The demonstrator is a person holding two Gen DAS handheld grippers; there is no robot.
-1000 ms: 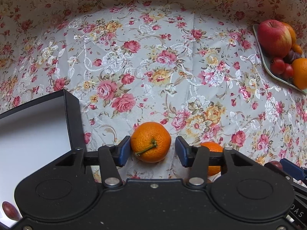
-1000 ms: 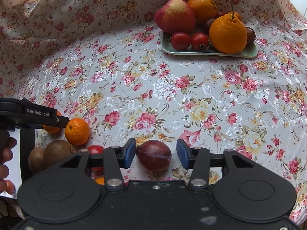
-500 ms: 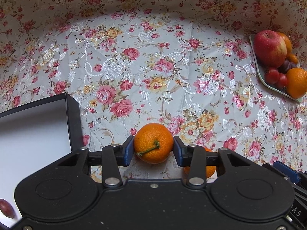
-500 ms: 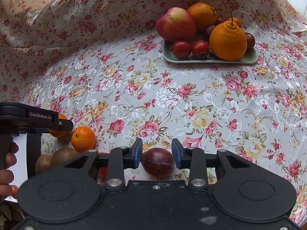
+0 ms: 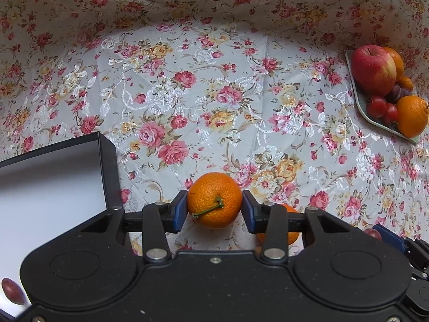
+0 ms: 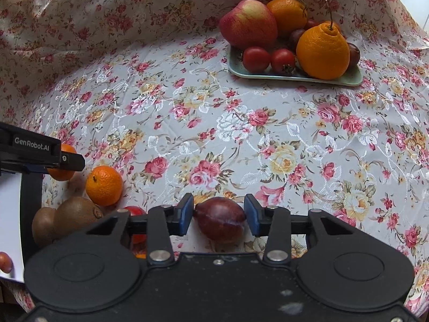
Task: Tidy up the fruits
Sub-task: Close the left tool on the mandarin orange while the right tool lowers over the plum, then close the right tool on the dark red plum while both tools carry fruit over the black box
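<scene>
Floral cloth (image 5: 214,107) covers the desk and rides up behind it in loose folds. Left hand-held gripper (image 5: 214,208) is clenched on a mandarin (image 5: 214,200), both blue pads on its sides, green stem facing the camera; whether it is clear of the cloth I cannot tell. Right hand-held gripper (image 6: 218,214) is clamped on a dark plum (image 6: 219,221), pads at its two ends. Green tray (image 6: 295,76) sits at 1 o'clock in the right view, well apart, already crowded with an apple (image 6: 249,24), two tomatoes (image 6: 256,59), a big knobbed orange (image 6: 323,52) and more behind. Black box (image 5: 108,171) with a white floor is at 9 o'clock of the left gripper, one small reddish fruit (image 5: 12,291) in it. Risks, as I judge them: round, slick skins can pop out of flat pads if squeeze is off-centre; the plum is soft, so too much force bruises it. The second mandarin (image 6: 104,185) and kiwis (image 6: 72,214) lie just beside the left gripper, so a sideways swing could knock them rolling. The tray is nearly full, so a dropped plum may roll off or nudge the tomatoes out. The box wall is near the left pad and could clip it. The two grippers work close together, so a collision is possible.
</scene>
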